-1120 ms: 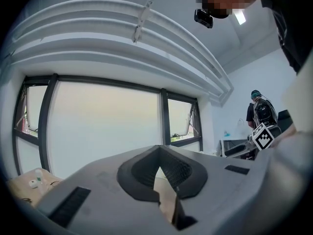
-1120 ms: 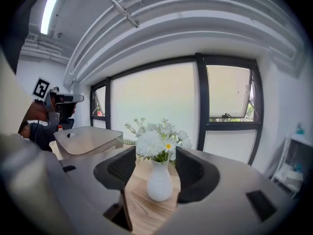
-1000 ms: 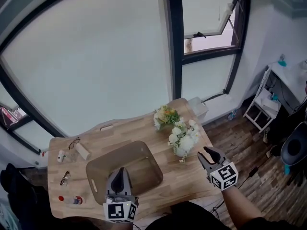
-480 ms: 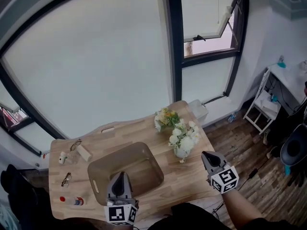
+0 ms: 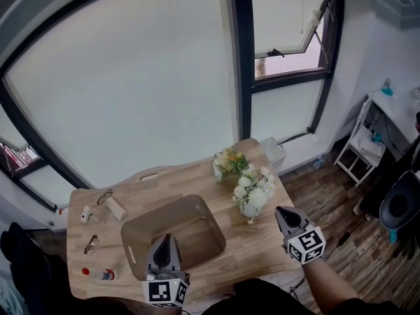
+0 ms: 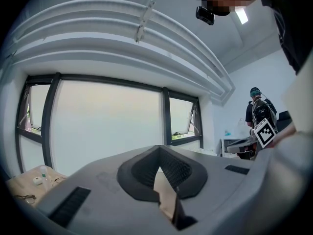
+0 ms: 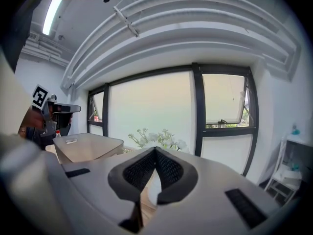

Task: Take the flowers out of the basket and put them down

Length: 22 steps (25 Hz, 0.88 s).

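Two bunches of flowers lie on the wooden table [image 5: 197,176]: a white bunch [image 5: 252,192] and a yellow and white bunch [image 5: 229,161] behind it. The brown basket [image 5: 172,236] stands left of them, and no flowers show inside it. My left gripper [image 5: 165,240] hovers over the basket's near rim, shut and holding nothing. My right gripper [image 5: 281,212] sits at the table's right edge, just short of the white bunch, shut and holding nothing. In the right gripper view the flowers [image 7: 155,137] show above the closed jaws, with the basket [image 7: 88,146] to their left.
Glasses [image 5: 101,196], a small pale roll [image 5: 115,208], a second pair of glasses [image 5: 90,244] and small bottles [image 5: 105,275] lie along the table's left side. A white bin [image 5: 272,151] stands beyond the far corner. A white shelf [image 5: 367,136] and a dark chair [image 5: 400,205] stand at the right.
My right gripper's jaws have gone from open to shut, with nothing between them, and it has drawn slightly back. The left gripper, the basket and the flowers have stayed put.
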Each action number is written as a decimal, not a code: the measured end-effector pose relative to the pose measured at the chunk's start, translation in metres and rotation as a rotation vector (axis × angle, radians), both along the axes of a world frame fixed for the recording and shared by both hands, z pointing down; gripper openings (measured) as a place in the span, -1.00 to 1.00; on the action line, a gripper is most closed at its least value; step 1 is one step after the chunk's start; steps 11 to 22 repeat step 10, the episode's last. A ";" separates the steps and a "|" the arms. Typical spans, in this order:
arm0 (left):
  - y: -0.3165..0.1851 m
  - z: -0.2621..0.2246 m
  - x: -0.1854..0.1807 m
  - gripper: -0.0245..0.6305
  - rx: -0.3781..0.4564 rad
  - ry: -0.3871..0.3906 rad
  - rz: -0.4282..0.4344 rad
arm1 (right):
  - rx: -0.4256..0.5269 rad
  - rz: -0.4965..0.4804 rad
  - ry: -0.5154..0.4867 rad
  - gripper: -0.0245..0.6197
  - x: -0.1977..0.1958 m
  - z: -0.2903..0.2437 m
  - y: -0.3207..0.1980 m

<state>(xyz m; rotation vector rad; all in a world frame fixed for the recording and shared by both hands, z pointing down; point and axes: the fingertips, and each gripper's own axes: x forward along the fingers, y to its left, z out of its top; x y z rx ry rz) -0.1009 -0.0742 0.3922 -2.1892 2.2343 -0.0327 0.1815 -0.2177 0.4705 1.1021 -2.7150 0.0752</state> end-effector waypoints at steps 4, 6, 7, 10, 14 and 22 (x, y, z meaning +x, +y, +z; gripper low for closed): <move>-0.003 -0.004 -0.001 -0.92 0.005 -0.003 0.000 | 0.005 -0.003 0.000 -0.86 -0.002 -0.002 -0.004; -0.004 -0.003 0.000 -0.92 0.004 -0.002 0.000 | 0.005 -0.003 0.003 -0.85 -0.003 -0.002 -0.004; -0.004 -0.003 0.000 -0.92 0.003 -0.002 0.001 | 0.004 -0.003 0.004 -0.86 -0.003 -0.002 -0.004; -0.005 -0.001 0.001 -0.92 0.001 0.001 0.002 | 0.000 -0.005 0.006 -0.85 -0.004 0.001 -0.004; -0.005 -0.001 0.001 -0.92 0.001 0.001 0.002 | 0.000 -0.005 0.006 -0.85 -0.004 0.001 -0.004; -0.005 -0.001 0.001 -0.92 0.001 0.001 0.002 | 0.000 -0.005 0.006 -0.85 -0.004 0.001 -0.004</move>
